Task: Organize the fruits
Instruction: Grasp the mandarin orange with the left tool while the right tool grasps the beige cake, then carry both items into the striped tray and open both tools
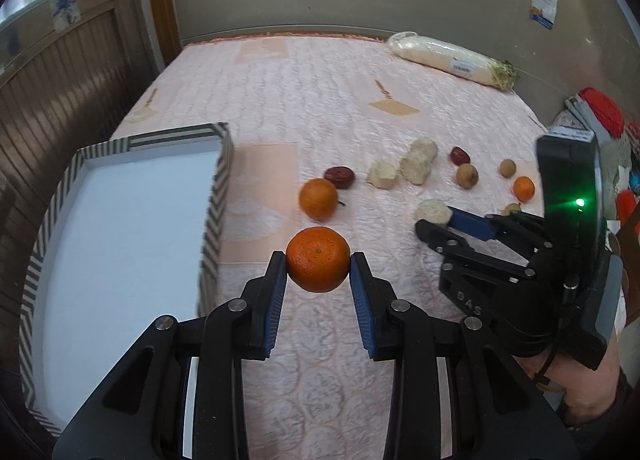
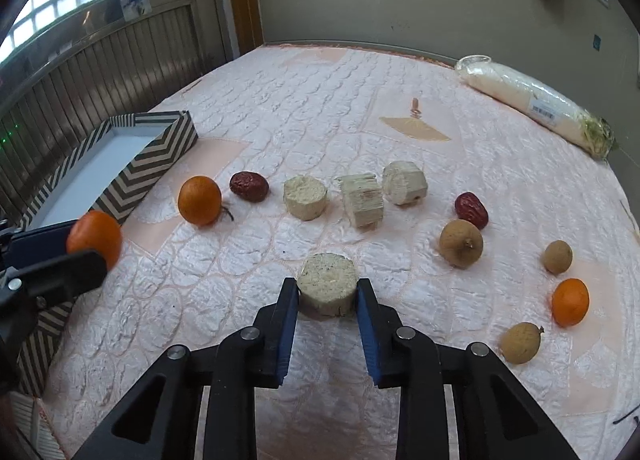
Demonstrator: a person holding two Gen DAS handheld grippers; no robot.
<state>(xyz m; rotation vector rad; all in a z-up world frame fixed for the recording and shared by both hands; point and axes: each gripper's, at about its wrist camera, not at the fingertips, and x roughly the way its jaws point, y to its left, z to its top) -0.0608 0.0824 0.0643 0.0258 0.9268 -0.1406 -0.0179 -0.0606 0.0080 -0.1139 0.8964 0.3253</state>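
1. Blue pads of the left hand-held gripper [image 1: 319,260] are clamped on a mandarin [image 1: 318,259], held clear of the bed [image 1: 320,92] just beside the tray [image 1: 218,196]; round skin could slip out.
2. Right hand-held gripper [image 2: 327,292] pinches a pale chunk [image 2: 328,288] resting on the bed; crumbly edges could break.
3. Loose fruit nearby could roll if bumped.

each wrist view looks steeply down along its own fingers, close above the pink quilt [image 1: 320,100]. both share the striped box [image 1: 218,196] and scattered fruit.
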